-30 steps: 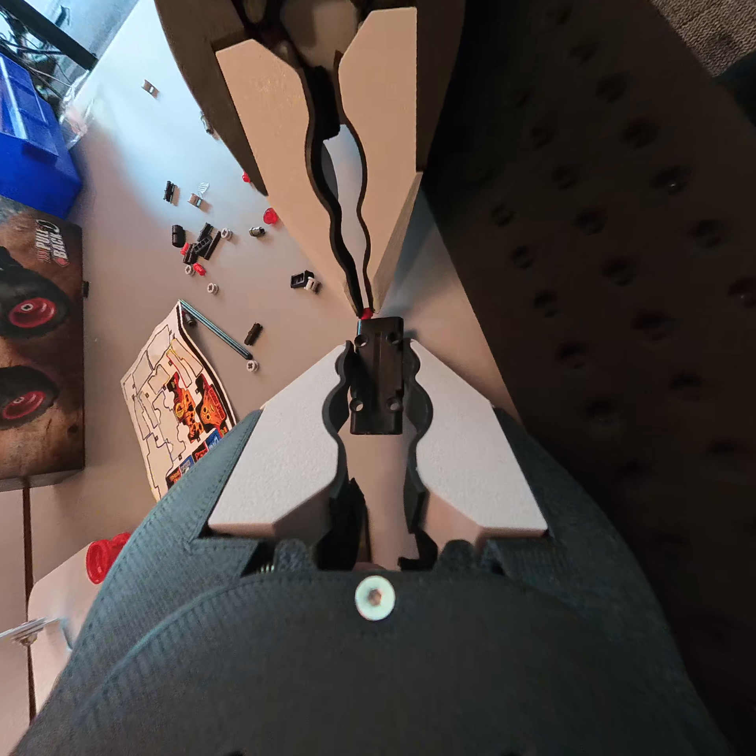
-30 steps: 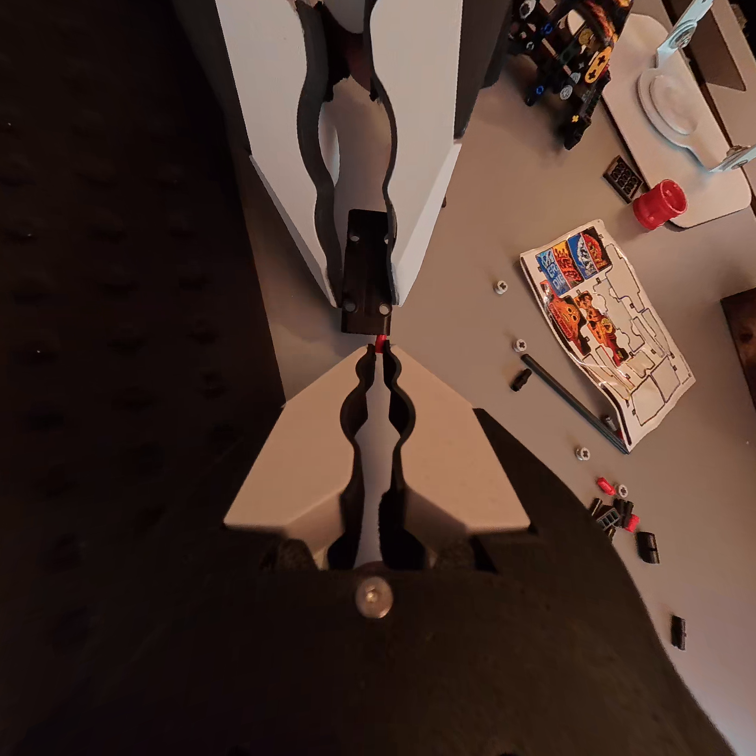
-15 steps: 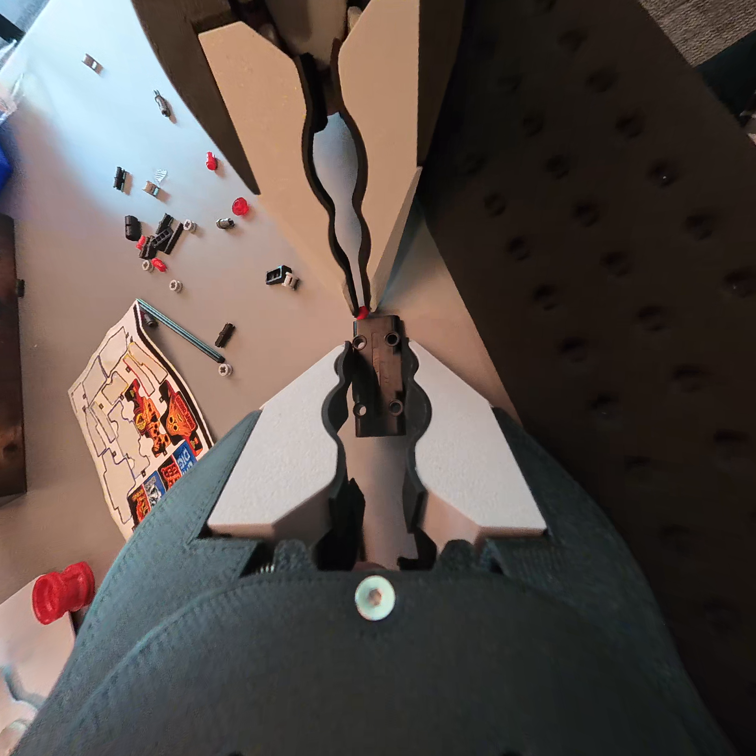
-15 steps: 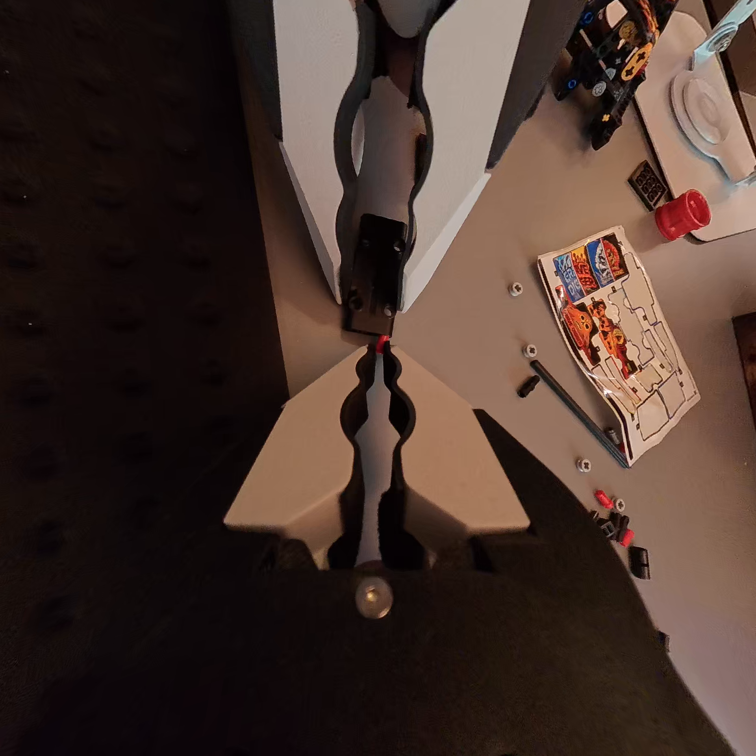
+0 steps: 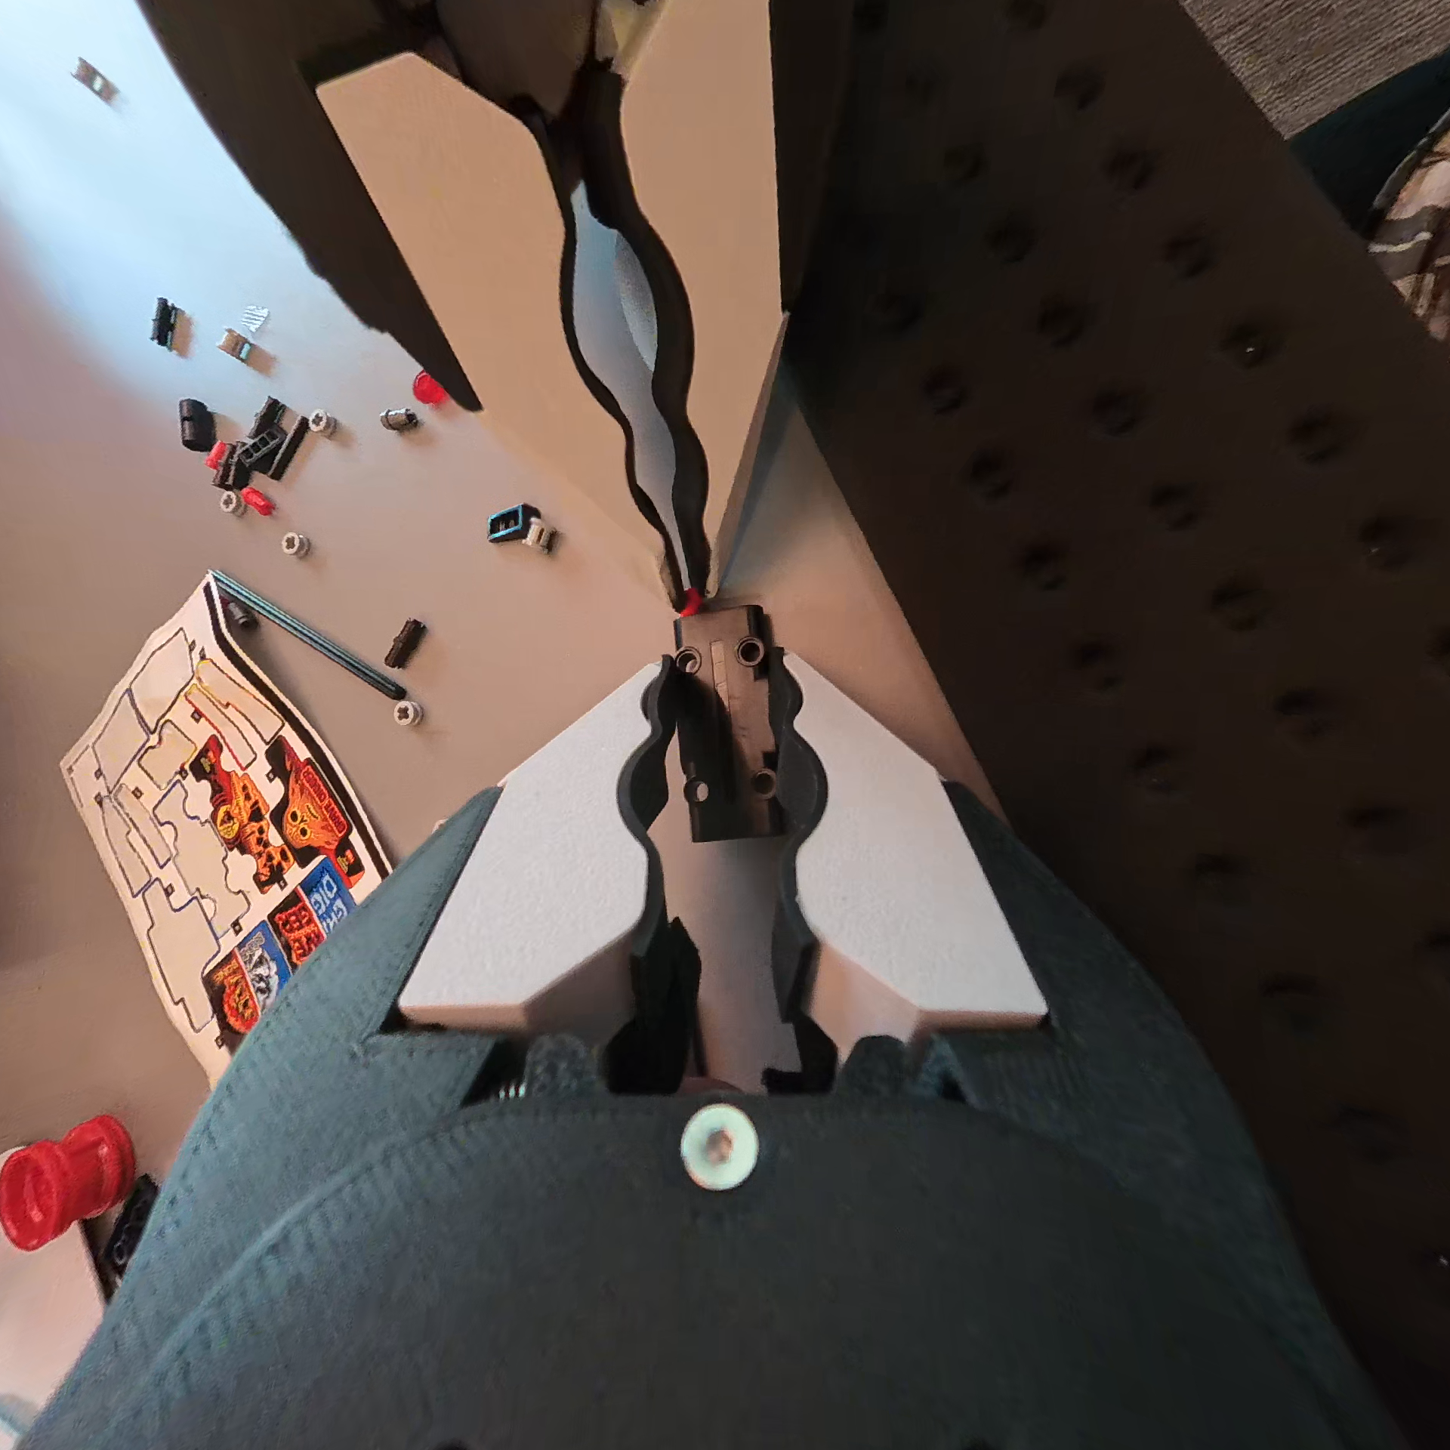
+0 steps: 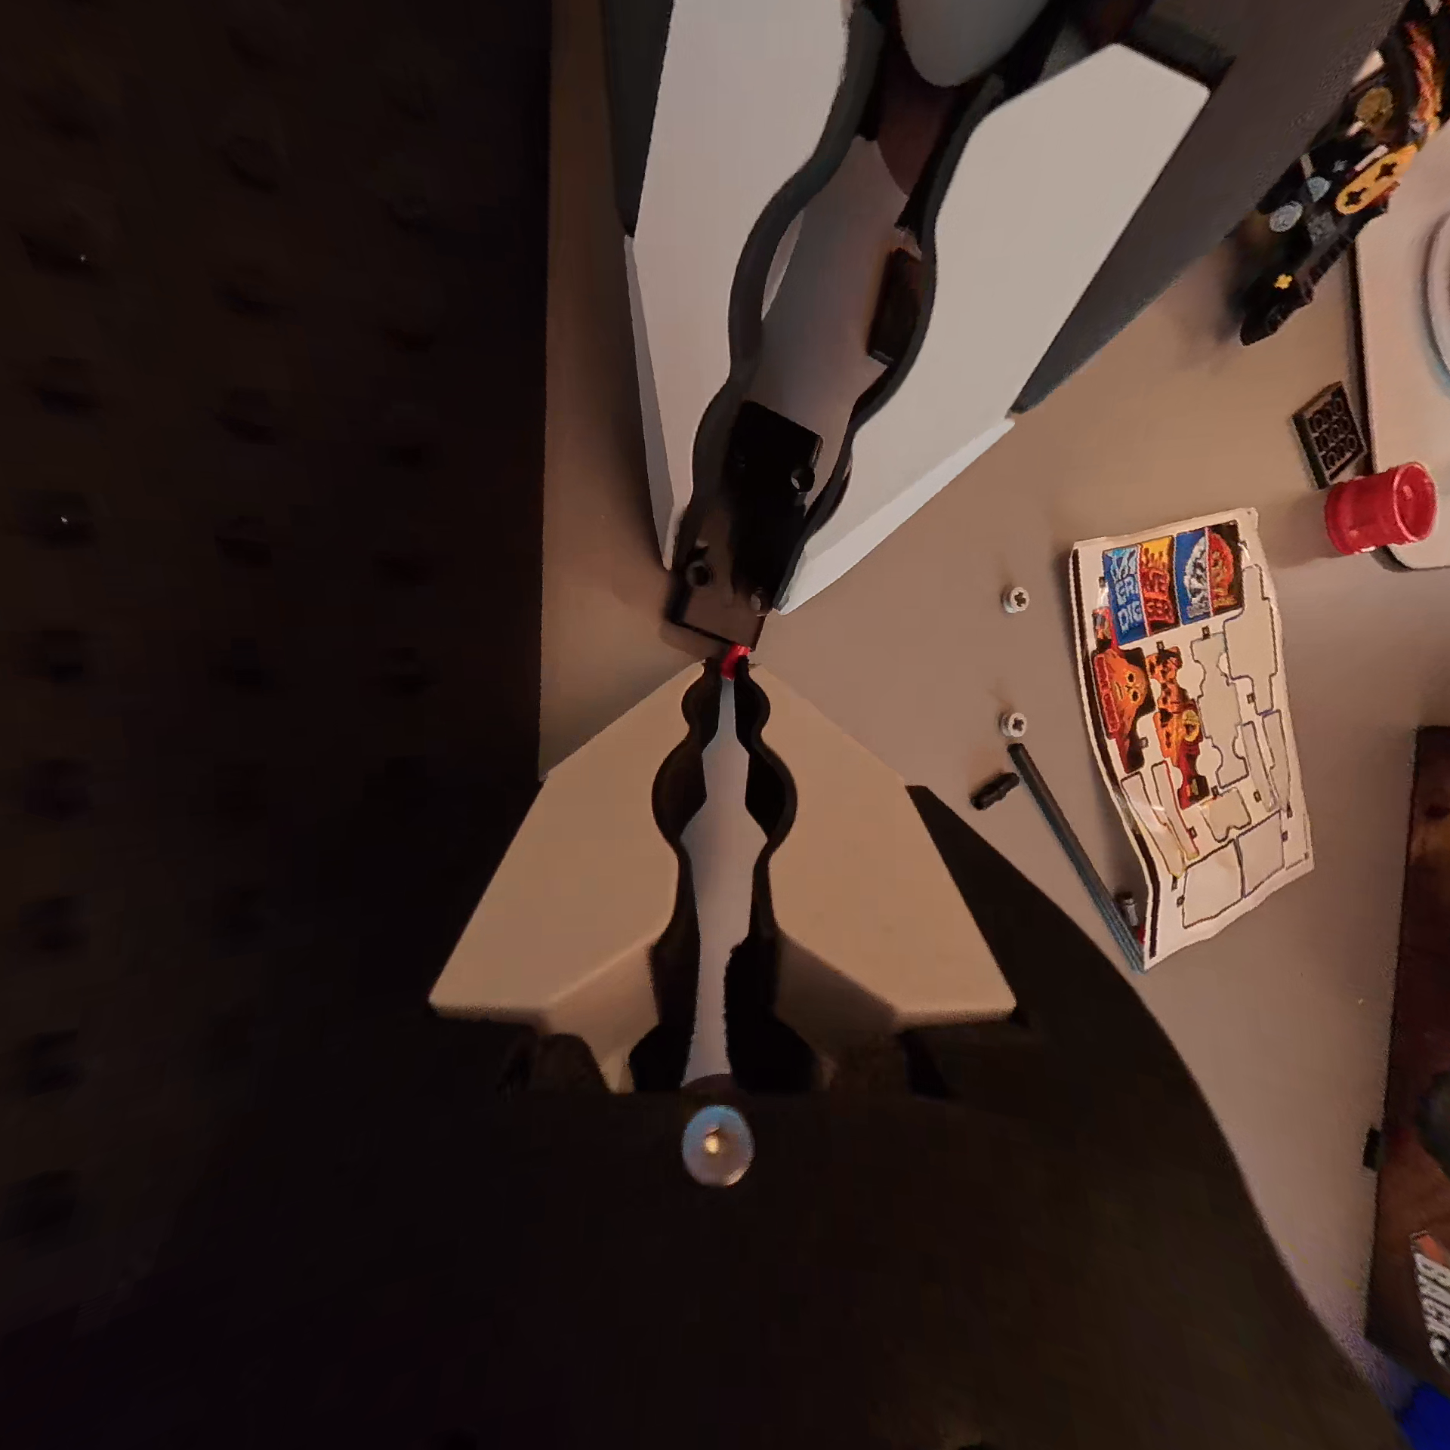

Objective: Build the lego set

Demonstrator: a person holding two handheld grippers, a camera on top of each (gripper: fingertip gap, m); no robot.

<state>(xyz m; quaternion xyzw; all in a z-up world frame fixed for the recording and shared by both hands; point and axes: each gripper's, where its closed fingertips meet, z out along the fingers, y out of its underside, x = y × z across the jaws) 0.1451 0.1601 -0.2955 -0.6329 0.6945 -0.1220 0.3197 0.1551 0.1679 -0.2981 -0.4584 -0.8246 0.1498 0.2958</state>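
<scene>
My left gripper (image 5: 726, 667) is shut on a black Lego block with round holes (image 5: 730, 730), which sticks out past the fingertips. My right gripper (image 6: 728, 667) is shut on a small red pin (image 6: 731, 657), held by its very tips. The two grippers face each other tip to tip above the grey table. The red pin (image 5: 689, 600) meets the end face of the black block (image 6: 745, 533). I cannot tell how far the pin sits in the block.
A sticker sheet (image 5: 212, 824) and a thin black axle (image 5: 314, 635) lie on the table (image 5: 471, 706), with several small loose pieces (image 5: 251, 455) beyond. A red wheel hub (image 6: 1381, 510), a part-built model (image 6: 1334, 157) and a dark perforated panel (image 5: 1138, 549) are nearby. Less than 4 cm separates the two grippers' tips.
The left gripper with the black block has tilted relative to the right one. The red pin has stayed at the block's end. Both views have shifted slightly over the table.
</scene>
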